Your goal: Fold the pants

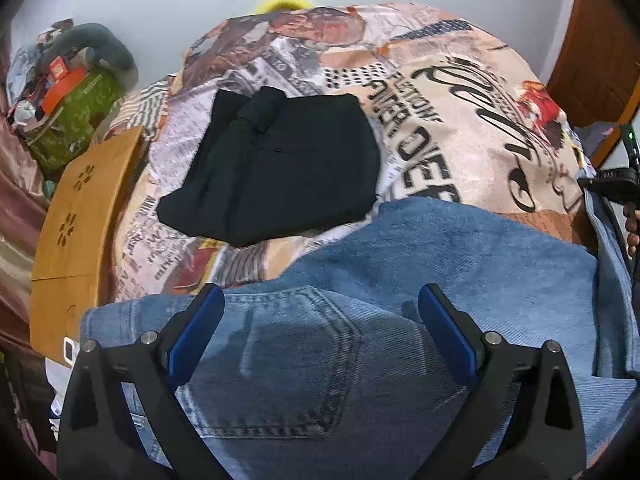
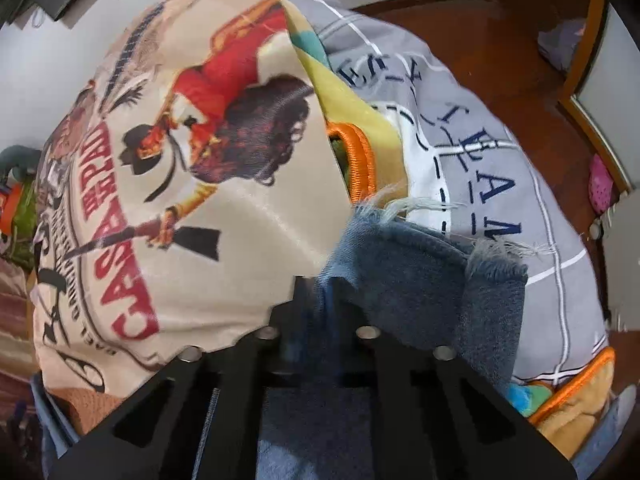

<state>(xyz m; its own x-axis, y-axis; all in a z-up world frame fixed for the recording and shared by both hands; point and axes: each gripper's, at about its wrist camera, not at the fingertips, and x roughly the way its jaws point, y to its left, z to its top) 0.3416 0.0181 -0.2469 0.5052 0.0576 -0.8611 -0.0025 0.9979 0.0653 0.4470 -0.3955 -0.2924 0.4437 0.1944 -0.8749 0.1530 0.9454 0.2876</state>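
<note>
Blue jeans (image 1: 460, 256) lie spread across the near side of the bed, back pocket (image 1: 288, 360) facing up. My left gripper (image 1: 320, 294) hovers open just above that pocket, its blue pads wide apart with nothing between them. In the right wrist view, my right gripper (image 2: 322, 284) is shut on a fold of the jeans leg (image 2: 420, 276) close to the frayed hem (image 2: 400, 204), and the denim bunches up around its tips. A folded pair of black pants (image 1: 280, 168) rests further back on the bed.
The bed carries a printed poster-style cover (image 1: 460, 92) beside a grey quilt (image 2: 500, 160). A wooden lap tray (image 1: 80, 216) and a pile with a green bag (image 1: 76, 120) sit at the left. A hand (image 1: 631, 228) shows at the right edge. Wooden floor (image 2: 500, 40) lies beyond.
</note>
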